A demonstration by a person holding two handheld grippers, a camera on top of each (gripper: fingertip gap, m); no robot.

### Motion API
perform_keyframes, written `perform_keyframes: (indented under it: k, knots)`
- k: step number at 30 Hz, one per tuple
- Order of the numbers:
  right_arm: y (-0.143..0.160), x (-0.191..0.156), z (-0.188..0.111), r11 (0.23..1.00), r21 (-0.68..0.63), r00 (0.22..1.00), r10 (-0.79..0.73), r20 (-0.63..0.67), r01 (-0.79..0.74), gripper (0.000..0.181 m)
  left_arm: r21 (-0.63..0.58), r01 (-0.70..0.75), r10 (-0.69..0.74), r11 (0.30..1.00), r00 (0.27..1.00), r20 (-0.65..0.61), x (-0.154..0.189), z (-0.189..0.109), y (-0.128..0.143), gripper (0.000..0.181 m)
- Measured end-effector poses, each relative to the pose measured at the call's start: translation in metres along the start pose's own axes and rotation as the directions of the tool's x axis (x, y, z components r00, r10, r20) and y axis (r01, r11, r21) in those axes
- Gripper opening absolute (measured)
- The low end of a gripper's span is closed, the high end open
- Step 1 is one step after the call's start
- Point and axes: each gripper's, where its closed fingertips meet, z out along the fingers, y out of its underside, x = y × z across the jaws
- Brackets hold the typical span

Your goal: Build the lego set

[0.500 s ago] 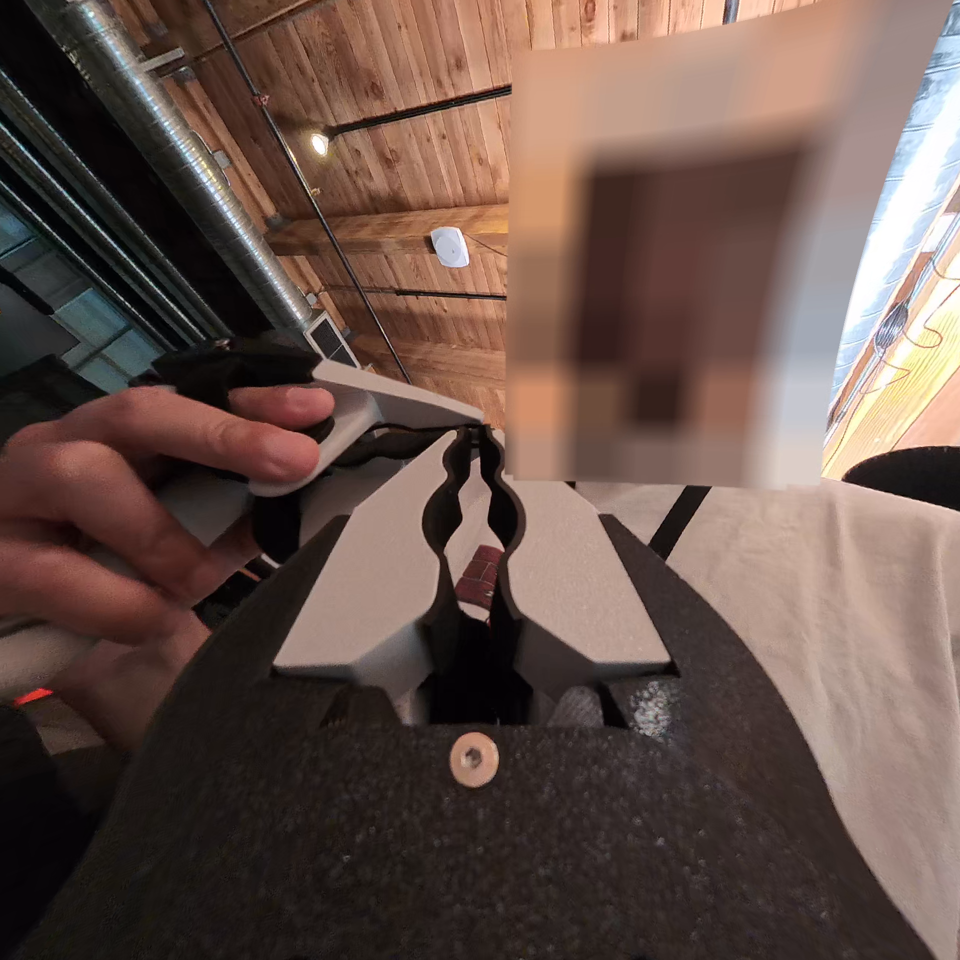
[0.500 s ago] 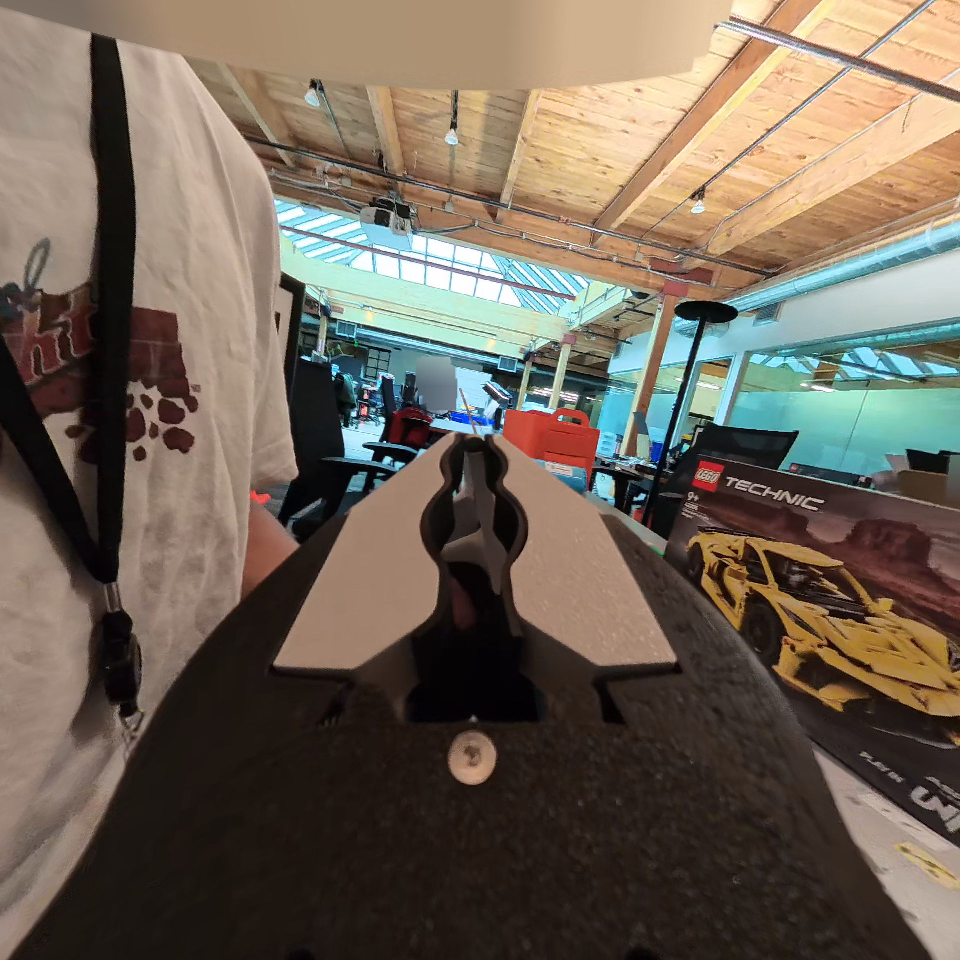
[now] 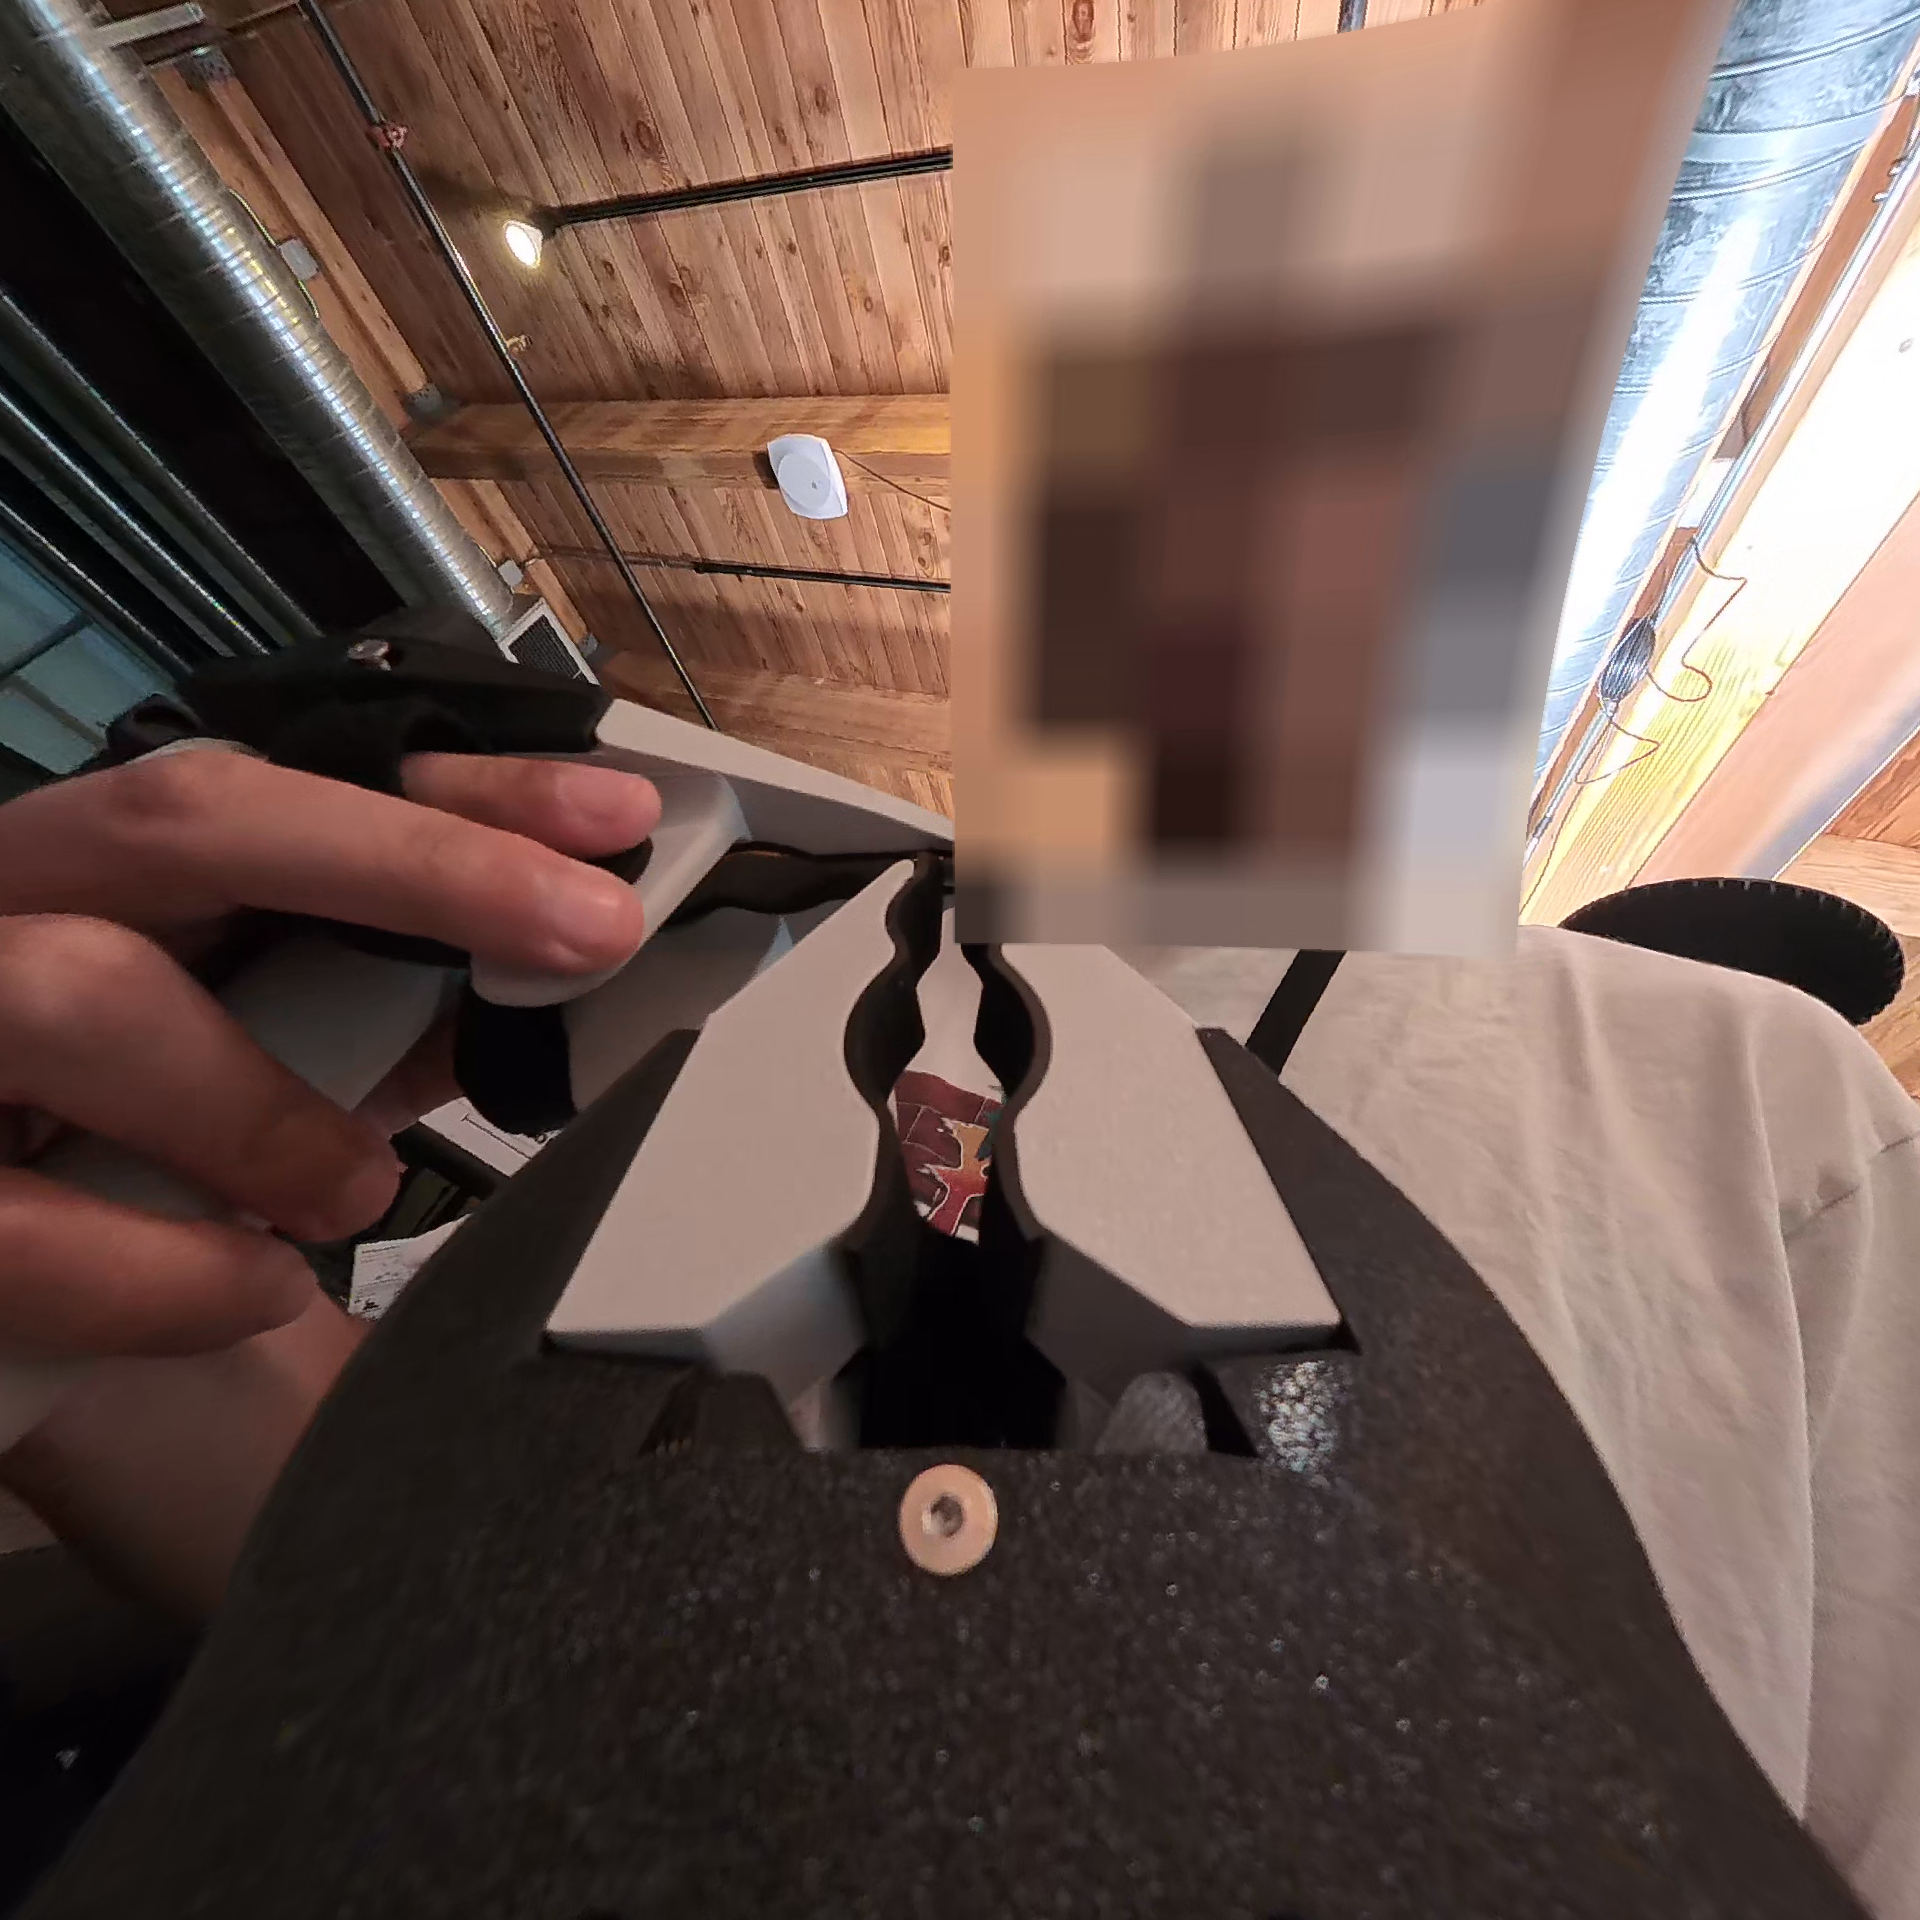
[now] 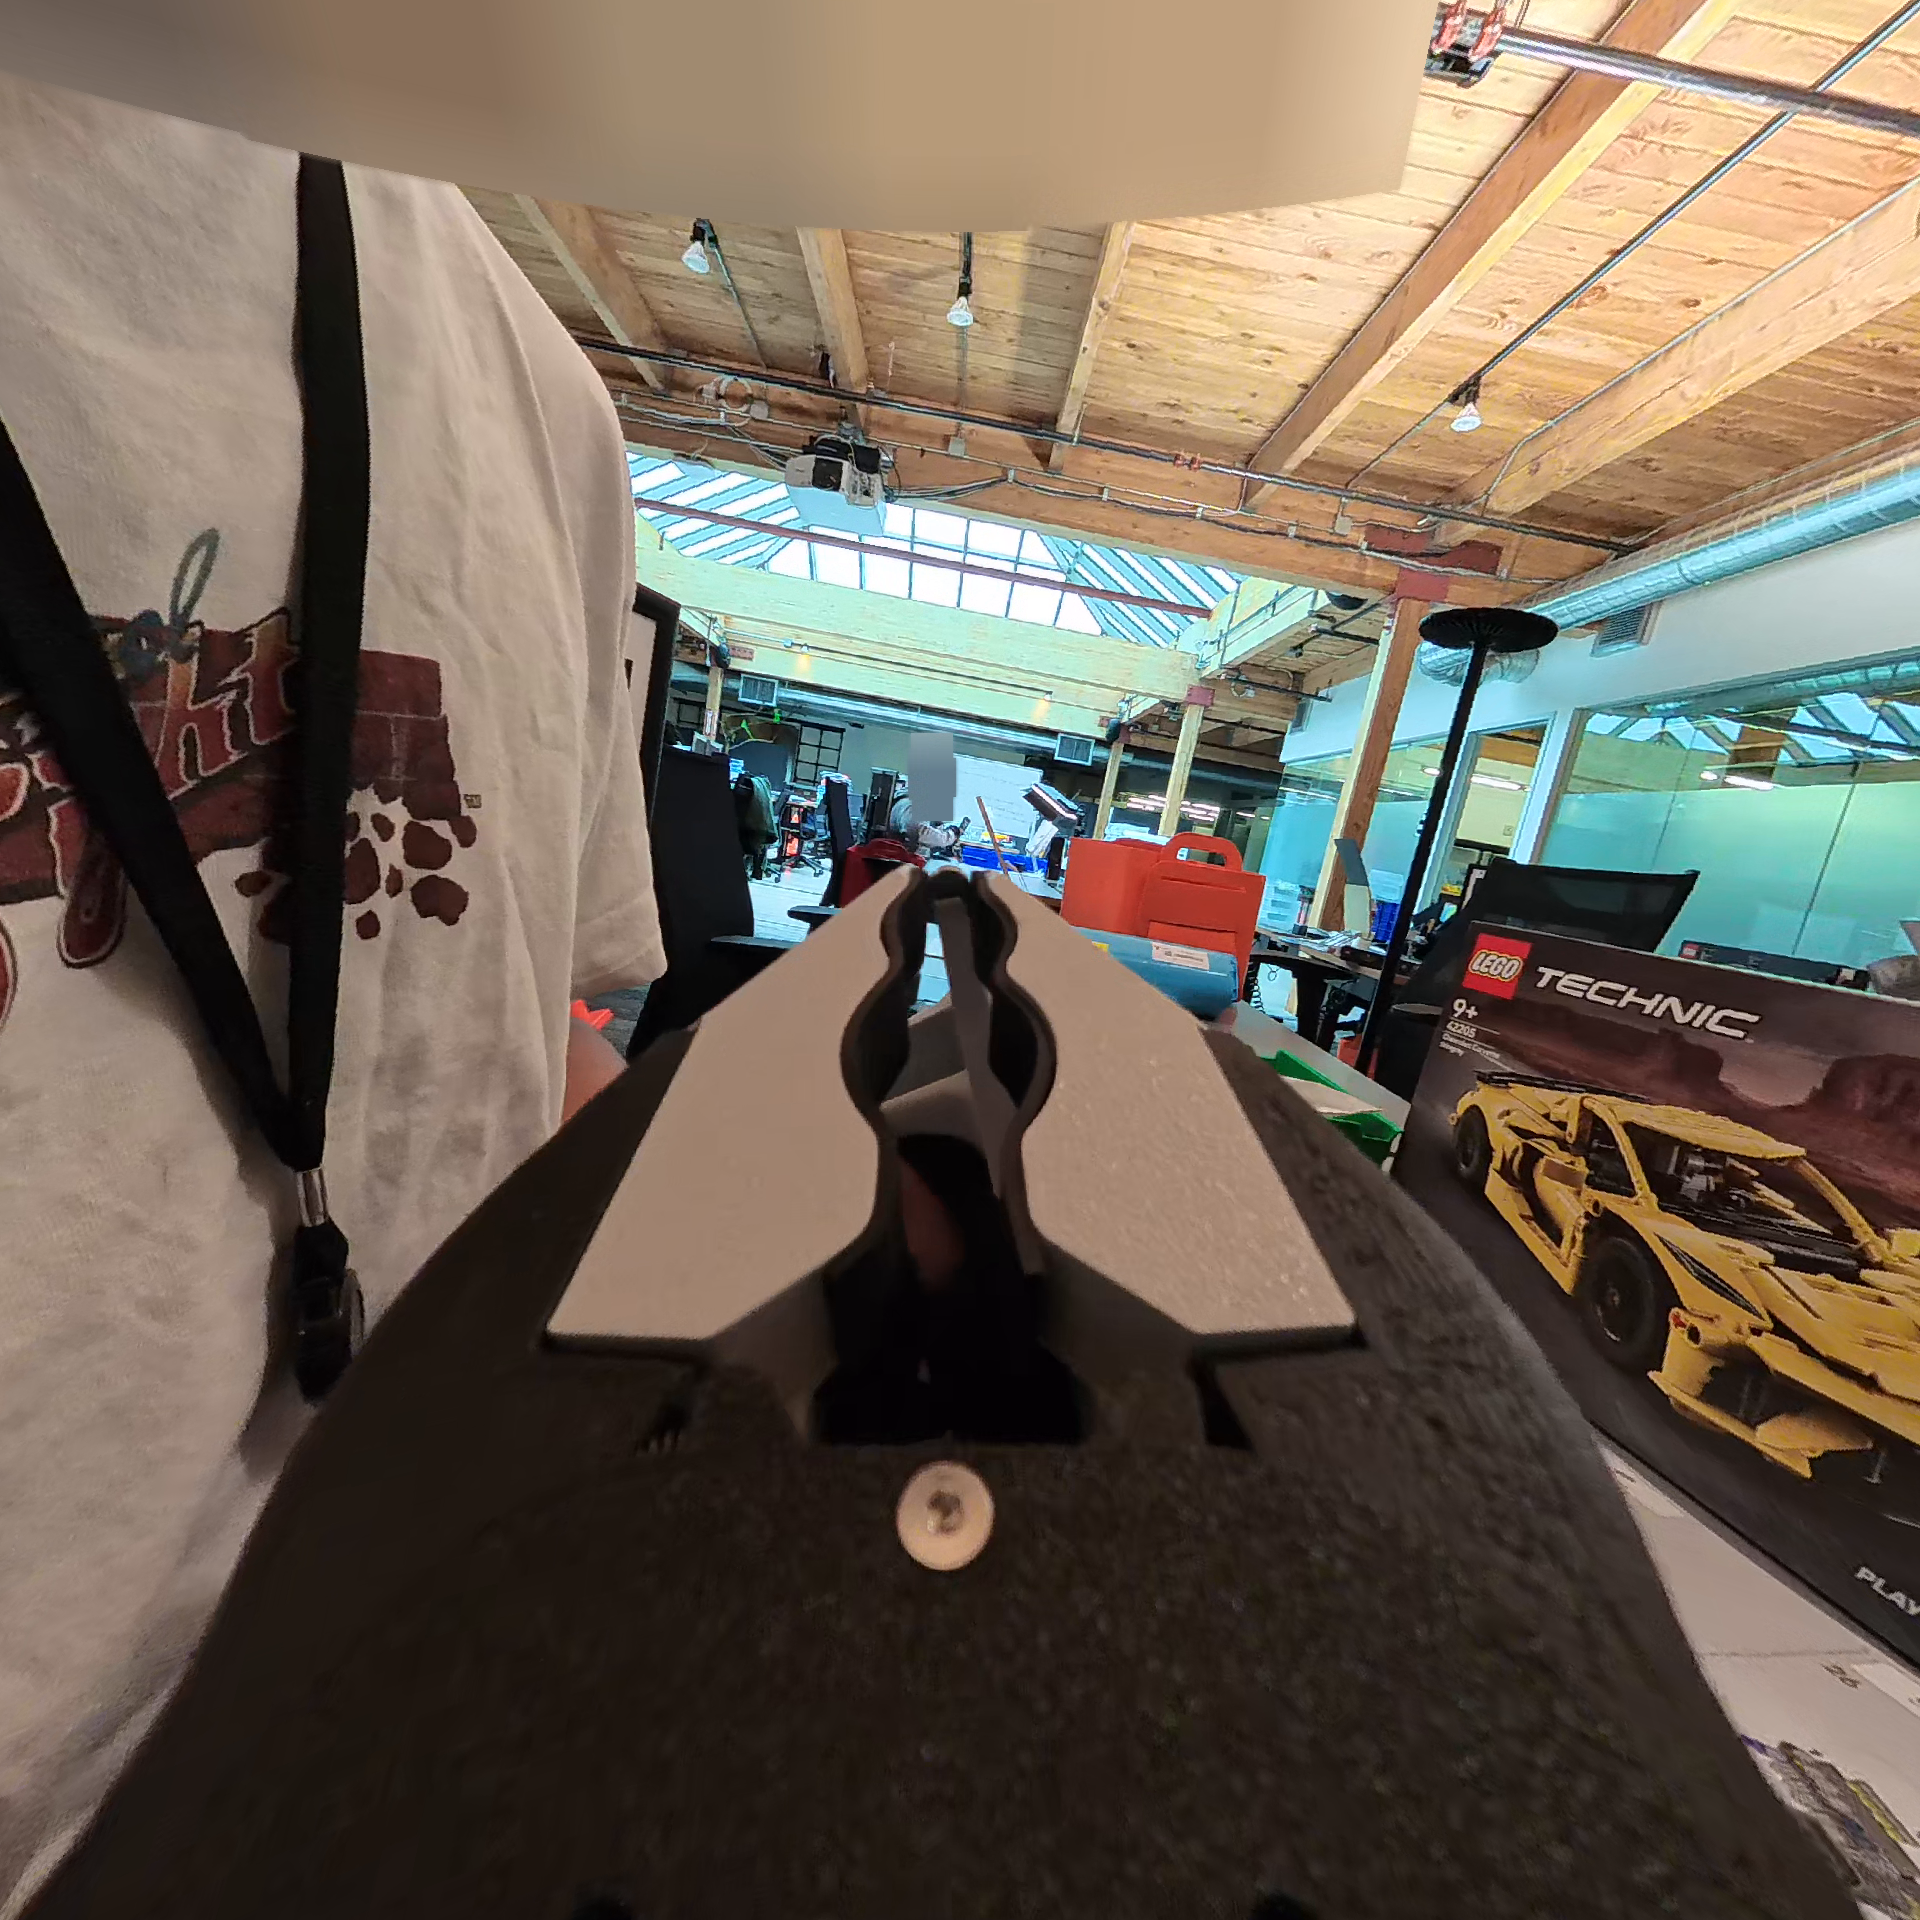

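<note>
Both claws point up at a person in a white T-shirt (image 4: 187, 520): the left claw (image 3: 951, 914) slightly parted and empty, the right claw (image 4: 948, 891) nearly closed, also empty. The lego set box (image 4: 1683, 1195) stands on the tabletop (image 4: 1766, 1662) to the right.

Print marks the boxed set (image 4: 1683, 1226) and, seemingly, the white shirt (image 4: 208, 727).

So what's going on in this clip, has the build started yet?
Not yet, by the look of it. A person in a white T-shirt holds a tool in each hand, both raised and tilted up toward the wooden ceiling. The left tool is slightly open and empty; the right tool looks nearly shut, gripping nothing. The set's box, picturing a yellow car, stands on the table to the right.
</note>
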Motion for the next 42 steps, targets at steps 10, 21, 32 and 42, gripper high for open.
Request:
perform_keyframes:
  k: [10,21,32,42]
  knots:
    - [0.011,0.014,-0.011,0.997,-0.072,0.998,0.030,-0.063,-0.034,0.007,-0.020,-0.102,0.104,0.995,0.971,0.214,-0.016,-0.012,-0.010,0.002]
    - [0.120,0.055,-0.097,0.851,-0.429,0.913,0.129,-0.388,-0.303,0.007,-0.786,0.275,0.819,0.553,-0.009,0.573,-0.083,-0.198,0.039,0.018]
    - [0.115,0.052,-0.101,0.864,-0.402,0.911,0.138,-0.388,-0.302,0.007,-0.734,0.460,0.838,0.499,-0.040,0.545,-0.116,-0.224,0.059,0.016]
    - [0.121,0.057,-0.108,0.843,-0.386,0.883,0.200,-0.424,-0.376,0.007,-0.796,0.400,0.880,0.455,-0.064,0.471,-0.120,-0.226,0.056,0.004]
